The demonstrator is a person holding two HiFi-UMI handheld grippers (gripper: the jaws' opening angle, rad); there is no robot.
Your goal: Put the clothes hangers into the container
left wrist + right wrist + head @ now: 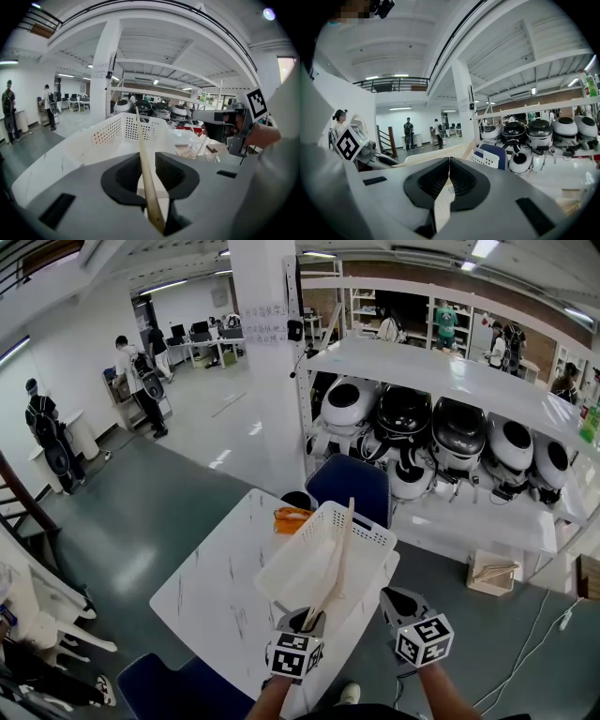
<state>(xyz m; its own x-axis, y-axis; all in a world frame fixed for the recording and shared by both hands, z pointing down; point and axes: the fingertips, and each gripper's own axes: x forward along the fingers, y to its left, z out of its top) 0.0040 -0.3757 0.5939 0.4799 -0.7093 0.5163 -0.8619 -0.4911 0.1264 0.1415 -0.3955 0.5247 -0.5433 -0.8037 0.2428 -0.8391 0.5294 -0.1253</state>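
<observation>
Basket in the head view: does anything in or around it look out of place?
A wooden hanger slants up over the basket rather than lying inside; its lower end sits between the left gripper's jaws.

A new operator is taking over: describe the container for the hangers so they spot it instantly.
Start at the white marbled table beside the long white shelf. On its right half, just in front of the blue chair, sits the container: a white rectangular basket with perforated walls, far larger than the orange item beside its far corner.
</observation>
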